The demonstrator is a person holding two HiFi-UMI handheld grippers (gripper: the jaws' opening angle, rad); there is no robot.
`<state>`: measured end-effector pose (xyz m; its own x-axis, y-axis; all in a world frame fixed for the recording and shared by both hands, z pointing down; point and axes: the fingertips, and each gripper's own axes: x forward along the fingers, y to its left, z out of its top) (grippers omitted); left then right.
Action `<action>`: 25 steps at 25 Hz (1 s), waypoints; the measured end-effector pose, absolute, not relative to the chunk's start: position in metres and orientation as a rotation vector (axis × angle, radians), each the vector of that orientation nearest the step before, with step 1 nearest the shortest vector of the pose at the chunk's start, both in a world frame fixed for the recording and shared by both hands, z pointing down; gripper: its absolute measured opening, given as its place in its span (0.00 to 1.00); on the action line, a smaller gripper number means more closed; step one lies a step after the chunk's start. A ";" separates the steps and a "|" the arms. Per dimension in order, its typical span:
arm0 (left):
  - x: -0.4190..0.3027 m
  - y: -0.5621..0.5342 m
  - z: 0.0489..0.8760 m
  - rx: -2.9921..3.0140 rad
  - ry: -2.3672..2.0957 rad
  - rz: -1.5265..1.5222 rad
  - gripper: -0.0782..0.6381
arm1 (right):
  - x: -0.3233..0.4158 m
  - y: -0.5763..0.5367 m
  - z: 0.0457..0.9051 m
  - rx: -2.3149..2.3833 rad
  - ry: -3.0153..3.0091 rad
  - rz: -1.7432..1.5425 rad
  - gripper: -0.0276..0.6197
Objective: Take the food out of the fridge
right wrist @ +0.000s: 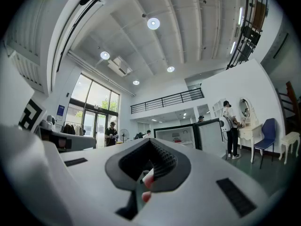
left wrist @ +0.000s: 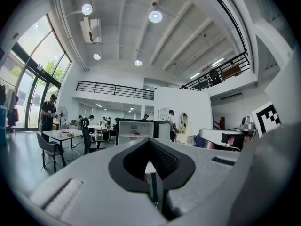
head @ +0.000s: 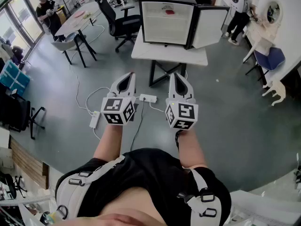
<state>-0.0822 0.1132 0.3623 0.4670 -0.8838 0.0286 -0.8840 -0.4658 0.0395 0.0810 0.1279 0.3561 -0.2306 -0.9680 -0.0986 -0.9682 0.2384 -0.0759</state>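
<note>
The white bench (head: 160,56) carried the fridge (head: 164,29), which filled most of its top back to the far edge, door (head: 210,26) swung open to the right. The left tongs (head: 130,75) and right tongs (head: 174,75) were both closed with nothing in them, well short of the bench's near edge. The food (head: 169,12), a small red item on the upper shelf, looked flat and probably light, possibly soft. A gentle pinch across its near rim seemed safest.
</note>
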 end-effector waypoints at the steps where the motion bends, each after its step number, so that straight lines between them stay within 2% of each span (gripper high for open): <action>1: -0.083 0.111 0.362 2.651 -1.597 0.005 0.11 | 0.078 0.126 0.356 -1.854 2.376 0.003 0.05; 25: -0.126 0.083 0.386 2.661 -1.531 0.000 0.11 | 0.027 0.105 0.381 -1.881 2.358 -0.045 0.05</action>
